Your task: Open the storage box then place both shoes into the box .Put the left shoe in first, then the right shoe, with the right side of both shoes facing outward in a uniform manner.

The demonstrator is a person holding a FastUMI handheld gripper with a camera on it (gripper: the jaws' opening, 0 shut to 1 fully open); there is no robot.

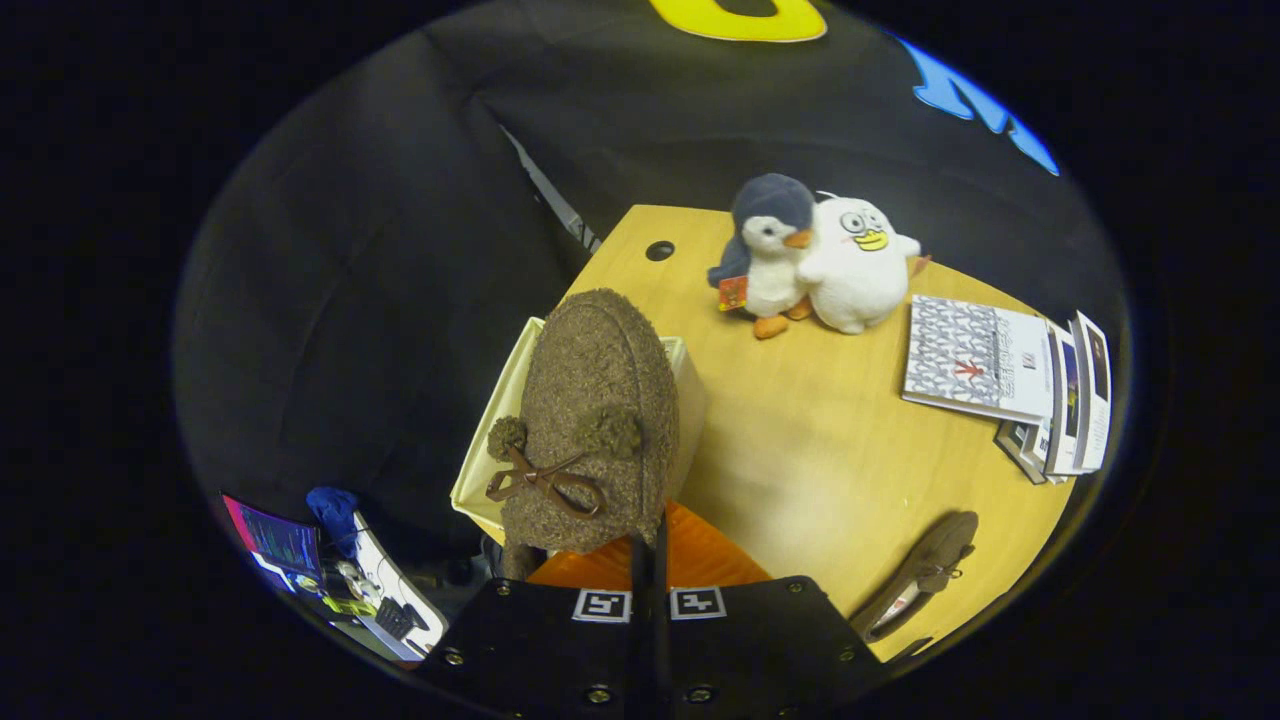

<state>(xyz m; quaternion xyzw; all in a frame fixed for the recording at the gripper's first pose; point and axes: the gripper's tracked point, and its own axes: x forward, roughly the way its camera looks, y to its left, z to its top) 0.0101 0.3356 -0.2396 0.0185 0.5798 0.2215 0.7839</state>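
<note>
Wooden counter [800, 450]: your claw [648, 560], pressed together, pinches one shoe [590, 420] above the open box [497, 420]; second shoe [920, 580] waits near the counter's edge.

Showed as one gripper [648, 545], seen from behind along its own two fingers [637, 575]. Carried two broad black finger blocks [520, 640] side by side, screwed at the corners, each with a square black-and-white marker [601, 604] at its inner front corner. Had the jaws drawn almost fully together, with just a thin dark slit left between. Narrowed forward into slim black tips, standing parallel and close. Pinched the near rim of the brown fuzzy shoe [590, 400] with those tips, one from either side. Pointed forward and somewhat downward.
</note>
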